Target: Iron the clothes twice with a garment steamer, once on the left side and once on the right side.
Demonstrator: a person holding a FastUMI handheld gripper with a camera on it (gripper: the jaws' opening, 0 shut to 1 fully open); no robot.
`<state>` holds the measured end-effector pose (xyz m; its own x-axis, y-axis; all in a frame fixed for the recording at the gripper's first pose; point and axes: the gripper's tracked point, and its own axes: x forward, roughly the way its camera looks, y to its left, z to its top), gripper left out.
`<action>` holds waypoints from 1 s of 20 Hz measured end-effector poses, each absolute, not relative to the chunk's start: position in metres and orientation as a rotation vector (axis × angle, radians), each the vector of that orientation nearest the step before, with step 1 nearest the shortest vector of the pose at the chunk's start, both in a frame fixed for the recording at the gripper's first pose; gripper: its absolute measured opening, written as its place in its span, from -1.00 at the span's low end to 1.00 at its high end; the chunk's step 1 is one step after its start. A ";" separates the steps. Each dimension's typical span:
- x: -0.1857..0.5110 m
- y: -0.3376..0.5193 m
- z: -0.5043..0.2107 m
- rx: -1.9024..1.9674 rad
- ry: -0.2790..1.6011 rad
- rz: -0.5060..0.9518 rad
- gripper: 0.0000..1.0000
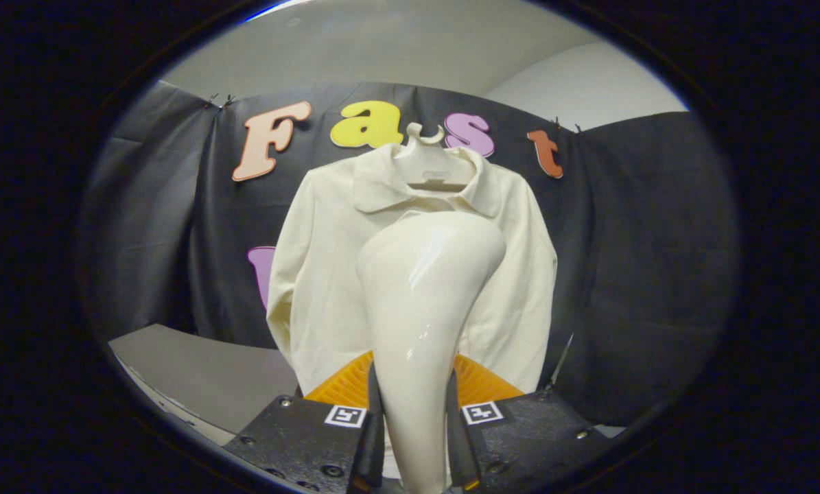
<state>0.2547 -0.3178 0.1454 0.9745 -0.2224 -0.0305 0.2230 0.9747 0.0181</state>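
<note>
Fingers of the gripper point(415, 439) clench the glossy cream steamer point(420, 302), frame centre; best sweep it slowly down the hung cream collared shirt point(320, 274).

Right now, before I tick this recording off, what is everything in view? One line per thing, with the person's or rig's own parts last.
Shirt: one, cream, collared and long-sleeved, hanging on the booth's wall beyond the fingers.
Hanger: one, white, at the shirt's collar, hook at the top.
Garment steamer: one, glossy cream, upright between the fingers, its wide head in front of the shirt's chest.
Booth wall: one black cloth, behind the shirt.
Table: one, grey, low and to the left of the shirt.
Room wall: pale grey, above the cloth.
Gripper: one, both fingers pressed on the steamer's handle.
</note>
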 end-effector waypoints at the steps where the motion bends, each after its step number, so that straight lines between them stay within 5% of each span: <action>1: 0.260 -0.330 0.159 0.029 0.011 -0.224 -0.27; 11: 0.315 -0.455 0.165 0.057 0.005 -0.267 -0.27; 20: 0.345 -0.471 0.097 0.096 0.093 -0.199 -0.27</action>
